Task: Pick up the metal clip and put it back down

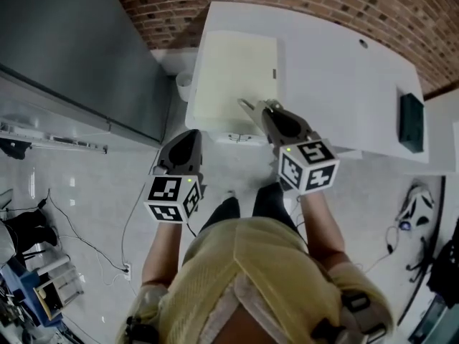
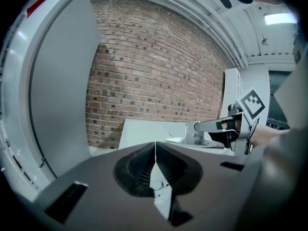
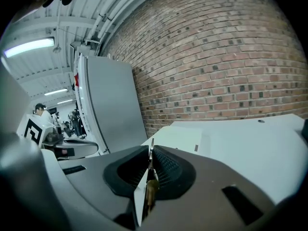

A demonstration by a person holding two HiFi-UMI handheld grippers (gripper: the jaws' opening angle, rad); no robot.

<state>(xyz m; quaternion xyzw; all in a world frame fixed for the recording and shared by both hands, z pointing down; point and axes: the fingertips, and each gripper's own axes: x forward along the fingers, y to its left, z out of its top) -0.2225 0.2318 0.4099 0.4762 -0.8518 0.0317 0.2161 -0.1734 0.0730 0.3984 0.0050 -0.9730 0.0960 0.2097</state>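
right tongs [image 1: 268,109]: clamped on clip [image 1: 249,107], over desk [image 1: 344,84] near edge | left tongs [image 2: 155,153]: together, empty, short of desk

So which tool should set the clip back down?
Right. The right tool is shut on the metal clip over the table; the left tool is shut, empty and off the table's edge.
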